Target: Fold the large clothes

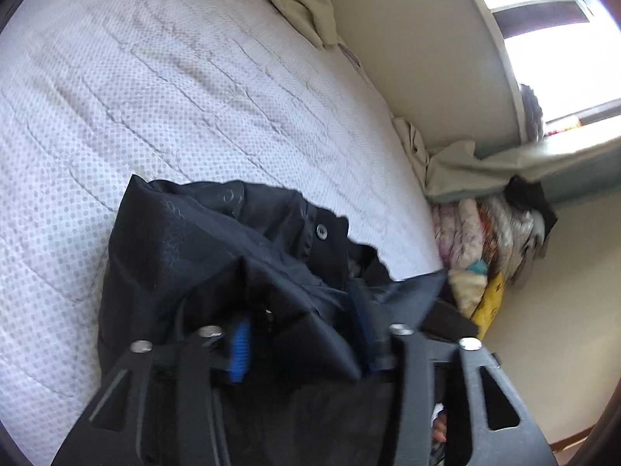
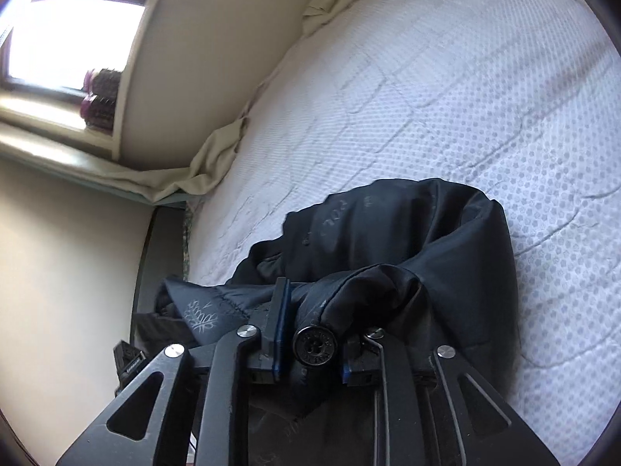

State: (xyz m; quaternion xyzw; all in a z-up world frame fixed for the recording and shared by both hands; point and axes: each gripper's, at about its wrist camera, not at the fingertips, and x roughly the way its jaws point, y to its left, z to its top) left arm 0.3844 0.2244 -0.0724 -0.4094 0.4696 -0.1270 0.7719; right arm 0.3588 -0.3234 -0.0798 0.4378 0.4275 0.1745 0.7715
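A large dark navy jacket (image 1: pixel 217 256) with round snap buttons lies bunched at the near edge of the white quilted bed (image 1: pixel 155 108). My left gripper (image 1: pixel 302 334) is shut on a fold of the jacket, with fabric bulging between the blue-padded fingers (image 1: pixel 238 349). In the right wrist view the same jacket (image 2: pixel 419 233) hangs over the bed (image 2: pixel 446 89). My right gripper (image 2: pixel 314 343) is shut on the jacket edge, and a snap button (image 2: pixel 313 346) sits between its fingers.
A cream wall (image 1: pixel 427 58) and window sill (image 1: pixel 562 155) run along the far side of the bed. Beige sheets (image 1: pixel 302 0) are bunched against the wall. A pile of folded colourful clothes (image 1: pixel 485 240) sits beyond the bed's corner.
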